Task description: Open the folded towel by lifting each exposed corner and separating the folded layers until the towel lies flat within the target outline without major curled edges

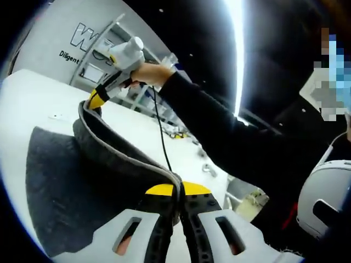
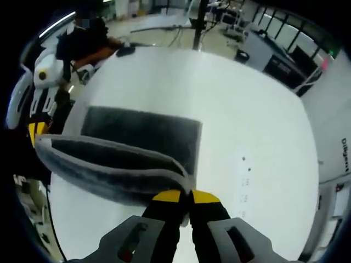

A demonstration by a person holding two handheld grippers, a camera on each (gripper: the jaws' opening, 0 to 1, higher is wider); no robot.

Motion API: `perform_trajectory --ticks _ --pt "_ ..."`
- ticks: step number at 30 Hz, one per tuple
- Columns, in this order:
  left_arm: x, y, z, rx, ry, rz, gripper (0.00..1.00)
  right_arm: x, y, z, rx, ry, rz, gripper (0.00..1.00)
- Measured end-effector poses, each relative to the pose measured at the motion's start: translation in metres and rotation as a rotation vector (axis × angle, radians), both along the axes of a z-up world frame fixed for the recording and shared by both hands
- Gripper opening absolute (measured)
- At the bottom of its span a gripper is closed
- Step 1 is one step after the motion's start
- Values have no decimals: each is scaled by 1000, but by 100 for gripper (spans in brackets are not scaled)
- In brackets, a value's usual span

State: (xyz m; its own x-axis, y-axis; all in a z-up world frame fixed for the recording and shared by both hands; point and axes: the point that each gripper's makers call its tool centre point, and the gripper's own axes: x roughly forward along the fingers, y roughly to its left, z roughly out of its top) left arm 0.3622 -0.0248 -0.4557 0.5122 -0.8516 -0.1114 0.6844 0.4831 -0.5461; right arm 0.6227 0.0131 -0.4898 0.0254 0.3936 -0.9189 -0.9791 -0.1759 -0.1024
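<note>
While each hand-held gripper (image 1: 179,193) (image 2: 190,195) pinches a towel (image 2: 137,134) corner, its raised edge hides the table (image 2: 247,109) beneath.

The towel (image 2: 140,134) lies on the table (image 2: 247,126). Its near edge hangs lifted between the right gripper (image 2: 185,196) at 6 o'clock and the left gripper (image 2: 37,131) at 9 o'clock.

A white table (image 2: 258,126) occupies the foreground. Beyond it lies a pale floor (image 2: 159,35) with desks and equipment, possibly monitors (image 2: 285,55). A white wall panel (image 1: 60,38) carries partial lettering. A bright ceiling light strip (image 1: 237,49) runs overhead.
</note>
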Motion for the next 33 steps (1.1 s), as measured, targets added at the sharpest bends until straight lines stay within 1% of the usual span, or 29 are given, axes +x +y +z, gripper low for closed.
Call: perform_trajectory --ticks 8,13,17,25,33 --pt "0 -3 2 0 -7 -11 2 0 -6 0 -5 -7 -9 1" --pt "-1 -7 -1 0 -5 -22 2 -1 -13 -4 -18 0 -17 1" --pt "-1 -11 0 -3 -3 -31 2 -1 -16 -1 -1 2 -22 1" --pt "0 -17 0 -6 -7 -46 2 2 -26 1 -1 6 -41 1" --pt "1 -23 -3 -4 -1 -57 2 1 -33 -6 4 6 -50 1"
